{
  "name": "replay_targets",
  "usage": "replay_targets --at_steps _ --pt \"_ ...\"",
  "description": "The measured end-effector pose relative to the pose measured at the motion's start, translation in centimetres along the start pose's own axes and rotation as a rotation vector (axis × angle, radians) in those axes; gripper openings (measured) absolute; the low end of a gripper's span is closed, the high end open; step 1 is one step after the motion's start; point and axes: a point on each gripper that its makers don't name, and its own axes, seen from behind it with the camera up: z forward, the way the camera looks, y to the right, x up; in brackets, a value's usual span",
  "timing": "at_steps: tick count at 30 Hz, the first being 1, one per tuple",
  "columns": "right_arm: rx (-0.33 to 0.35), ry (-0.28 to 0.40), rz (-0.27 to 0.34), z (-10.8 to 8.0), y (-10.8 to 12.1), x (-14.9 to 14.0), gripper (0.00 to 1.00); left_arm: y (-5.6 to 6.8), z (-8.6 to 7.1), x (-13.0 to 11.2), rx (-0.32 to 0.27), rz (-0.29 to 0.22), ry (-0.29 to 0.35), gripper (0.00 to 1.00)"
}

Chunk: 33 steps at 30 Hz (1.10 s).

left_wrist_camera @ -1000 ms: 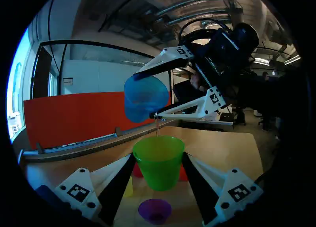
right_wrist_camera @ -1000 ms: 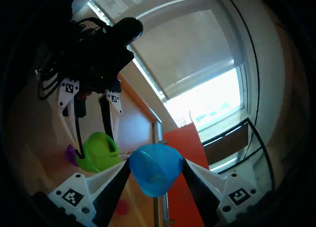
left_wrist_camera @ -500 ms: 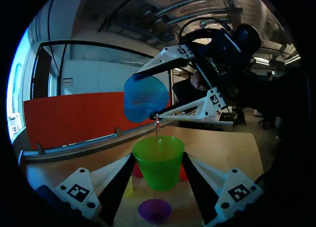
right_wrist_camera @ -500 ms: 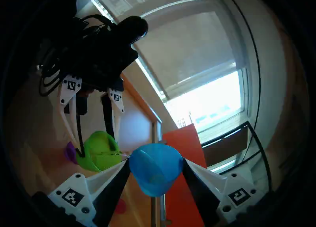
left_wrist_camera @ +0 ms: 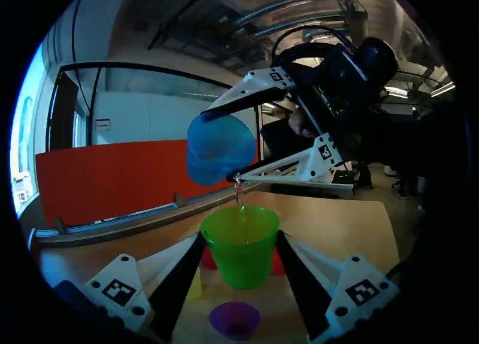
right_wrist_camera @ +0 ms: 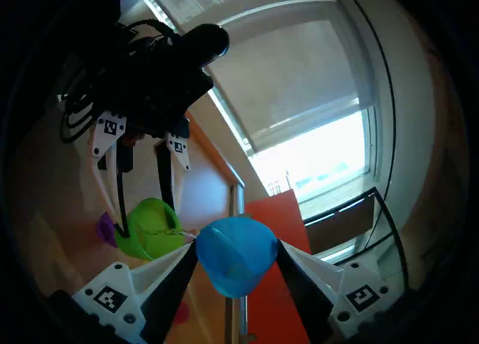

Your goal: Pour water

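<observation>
The translucent blue plastic cup [left_wrist_camera: 220,149] hangs tipped, its lip lowest at 5 o'clock. From that lip a thin stream of water [left_wrist_camera: 239,195] drops straight into the bright green plastic cup [left_wrist_camera: 240,248] at 6 o'clock of it. The two cups are near each other but do not touch.

The right claw [right_wrist_camera: 235,246] is clamped on the blue cup, one finger on each side of its wall. The left claw [left_wrist_camera: 239,239] is clamped the same way on the green cup, which stands upright. Whether the green cup's base rests on anything cannot be told.

At 6 o'clock of the green cup a small purple cup [left_wrist_camera: 235,320] sits on the light wooden surface [left_wrist_camera: 335,224]. A yellow piece [left_wrist_camera: 196,283] and a red piece [left_wrist_camera: 208,259] lie partly hidden behind the left fingers.

In the left gripper view, open wood runs from 2 to 3 o'clock out to the surface's far edge. At 9 to 10 o'clock a grey rail [left_wrist_camera: 138,218] bounds the surface, with an orange panel [left_wrist_camera: 108,176] just behind it.
</observation>
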Motion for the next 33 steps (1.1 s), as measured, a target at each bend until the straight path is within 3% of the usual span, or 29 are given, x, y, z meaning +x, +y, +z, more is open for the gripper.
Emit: replay_targets --at_steps 33 --pt "-0.003 0.012 -0.041 0.32 0.31 0.54 0.92 -0.37 -0.18 -0.09 0.01 0.003 0.0 0.85"
